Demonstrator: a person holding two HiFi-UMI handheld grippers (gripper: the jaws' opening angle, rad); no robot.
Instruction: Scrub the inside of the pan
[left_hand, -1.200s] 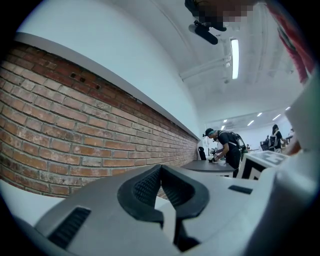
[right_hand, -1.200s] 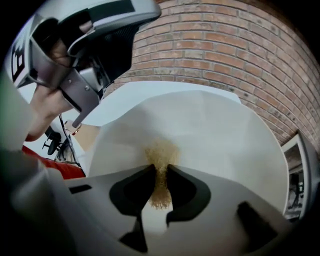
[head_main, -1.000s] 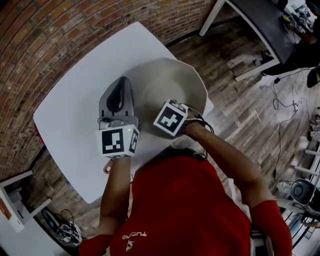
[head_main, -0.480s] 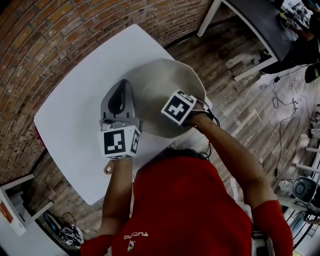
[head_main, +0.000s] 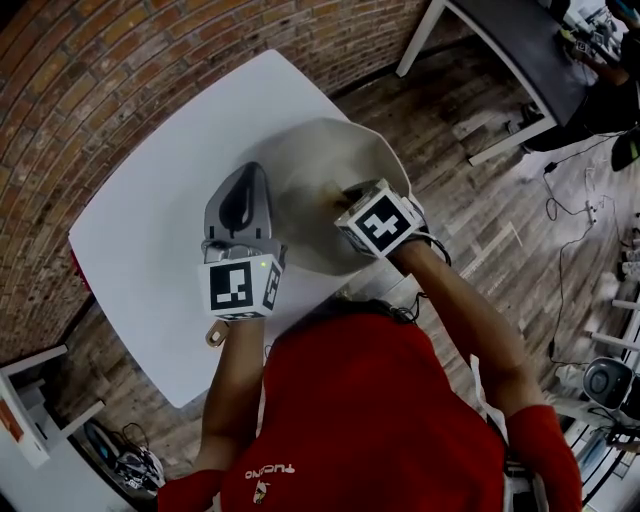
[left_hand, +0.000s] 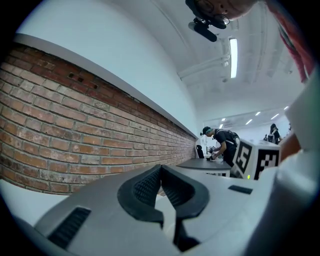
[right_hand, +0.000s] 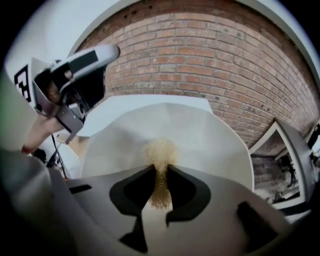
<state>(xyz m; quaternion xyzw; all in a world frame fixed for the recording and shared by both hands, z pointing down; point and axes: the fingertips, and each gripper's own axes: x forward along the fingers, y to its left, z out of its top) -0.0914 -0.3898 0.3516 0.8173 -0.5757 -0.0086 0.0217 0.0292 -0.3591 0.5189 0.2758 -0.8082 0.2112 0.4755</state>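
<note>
Inside the pan (head_main: 300, 160), which sits on the white tabletop (head_main: 140, 240), the right gripper (right_hand: 160, 172) is clamped on a tan scrubbing pad (right_hand: 160, 150) toward the right side. Most unscrubbed surface appears to lie far and left of the pad. At the pan's left rim, the left gripper (left_hand: 161, 172) has its jaws together, nothing visible between. Since a second ago the right gripper has swept rightward, and the left has barely moved.

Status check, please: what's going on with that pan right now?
Right gripper shut on scrubber, against inside of pan. Left gripper shut, beside pan. Nothing else in pan.
</note>
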